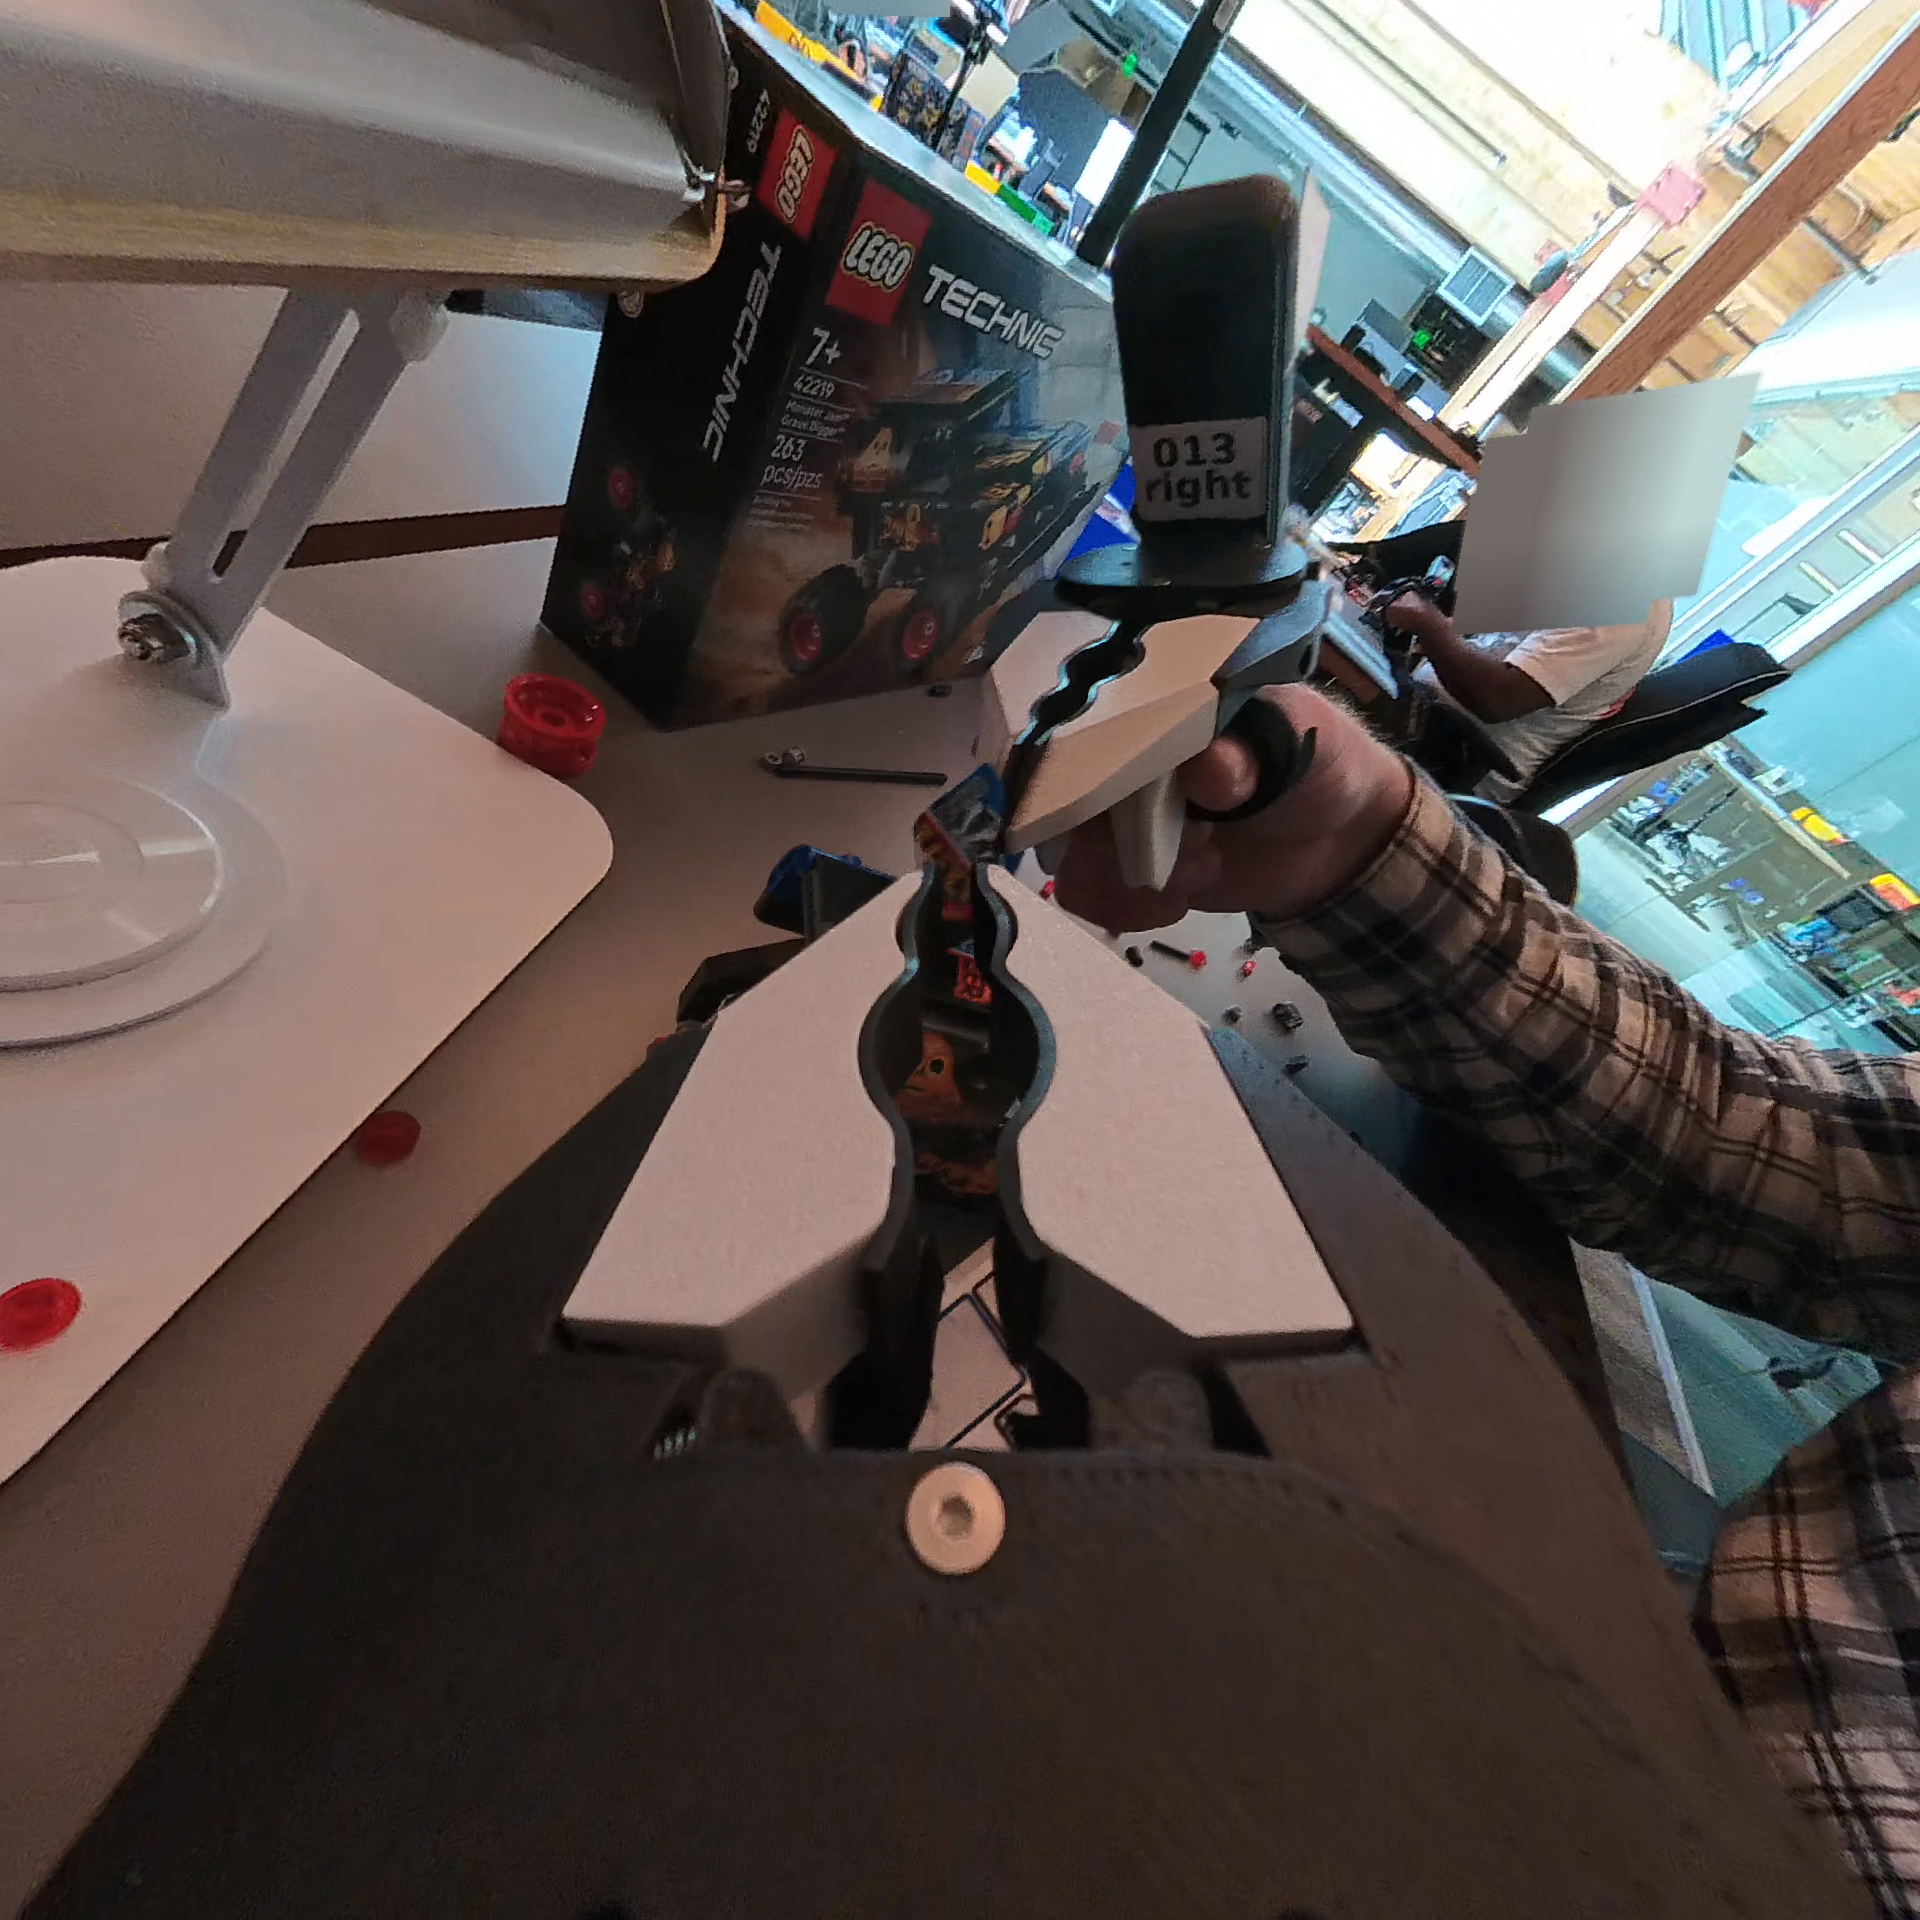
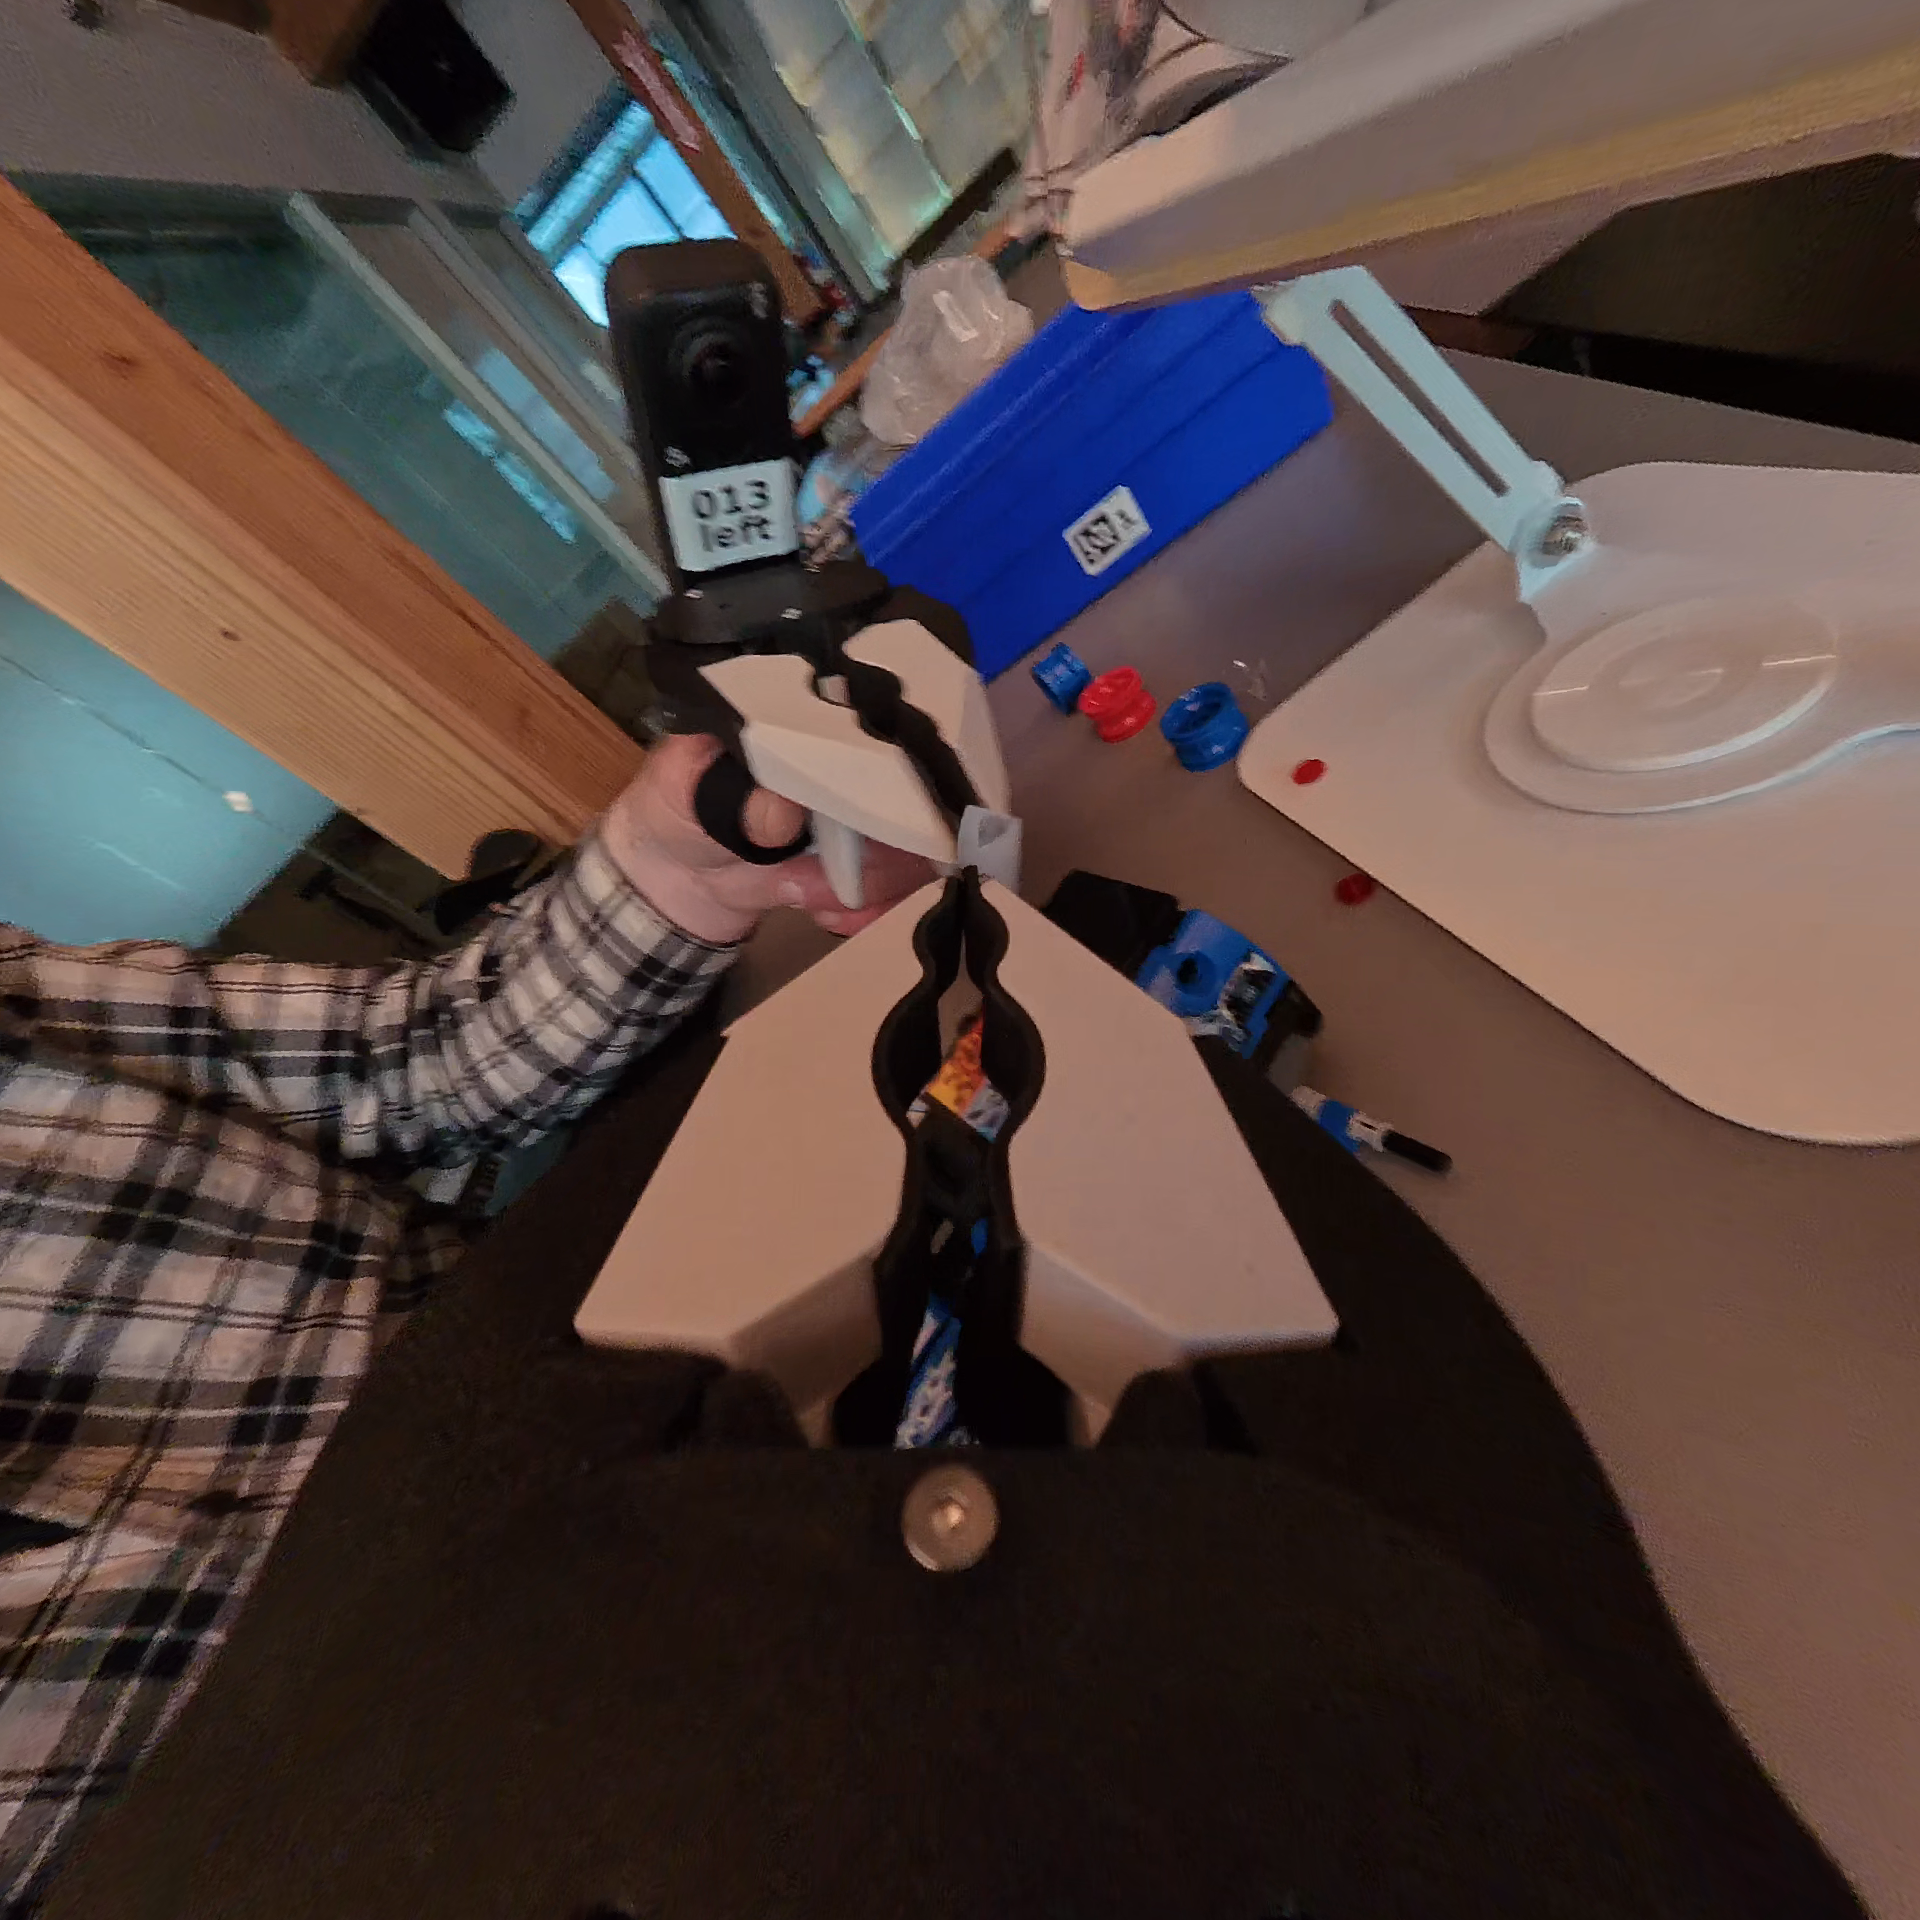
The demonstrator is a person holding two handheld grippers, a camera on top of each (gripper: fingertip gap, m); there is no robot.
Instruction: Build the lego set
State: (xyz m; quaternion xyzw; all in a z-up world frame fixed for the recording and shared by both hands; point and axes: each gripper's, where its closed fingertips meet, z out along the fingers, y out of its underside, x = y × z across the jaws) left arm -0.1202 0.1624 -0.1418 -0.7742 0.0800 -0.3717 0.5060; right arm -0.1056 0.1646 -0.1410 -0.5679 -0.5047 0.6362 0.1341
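left gripper (image 1: 951,883) jaws nearly closed, pinching a strip-like printed lego piece (image 1: 954,914) above the grey table (image 1: 540,1018). right gripper (image 2: 968,891) jaws nearly closed at the tips; whether it grips the piece can't be told. lego box (image 1: 831,447) behind, red wheel hub (image 1: 551,724) near it.

Set box (image 1: 831,436) upright on counter (image 1: 665,831), behind lamp base (image 1: 312,883); wheel hub (image 1: 551,724) between them; two studs (image 1: 387,1136) on the base.
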